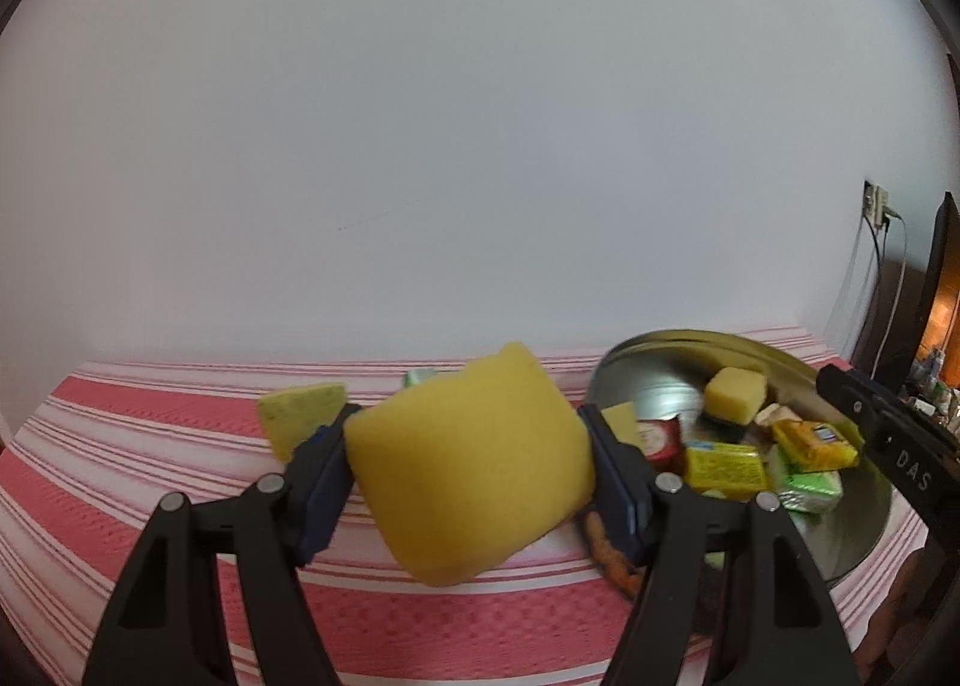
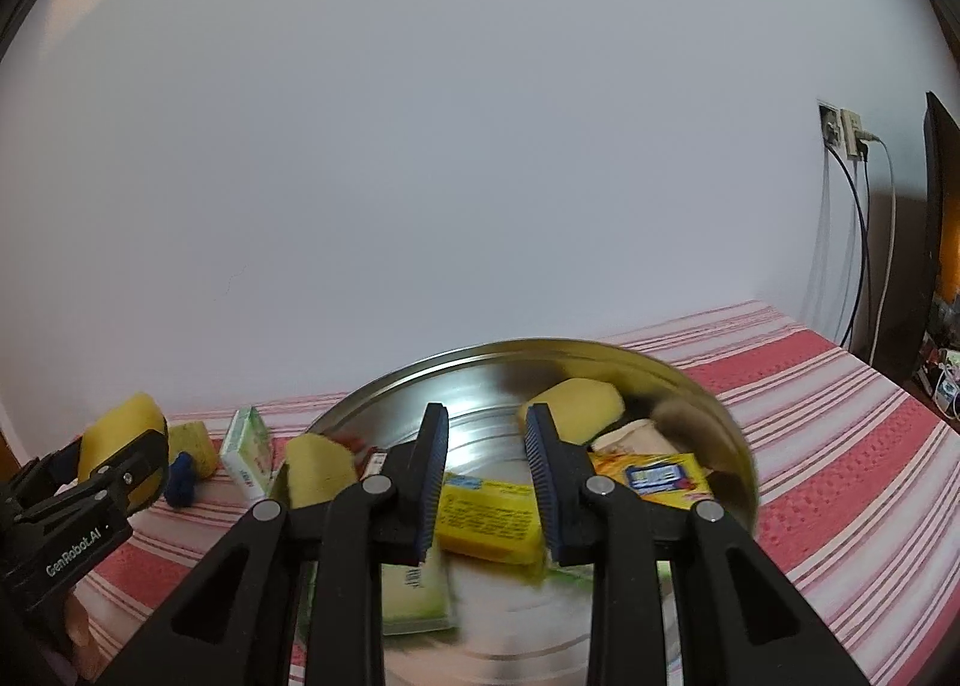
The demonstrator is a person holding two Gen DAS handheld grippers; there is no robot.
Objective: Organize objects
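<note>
My left gripper (image 1: 465,464) is shut on a large yellow sponge (image 1: 468,470) and holds it above the red-and-white striped cloth, left of the round metal tray (image 1: 660,350). The right wrist view shows that gripper (image 2: 114,458) with the sponge (image 2: 120,422) at far left. My right gripper (image 2: 486,434) is open and empty over the tray (image 2: 690,380), its fingers on either side of a yellow packet (image 2: 486,518) below. The tray also holds another sponge (image 2: 576,407), a yellow-blue packet (image 2: 654,476) and green packets (image 2: 414,596).
On the cloth left of the tray lie a yellow-green sponge piece (image 2: 195,446), a blue object (image 2: 180,479) and a green-white box (image 2: 249,449). A wall socket with cables (image 2: 846,140) and dark furniture (image 2: 939,242) stand at the right. The white wall is close behind.
</note>
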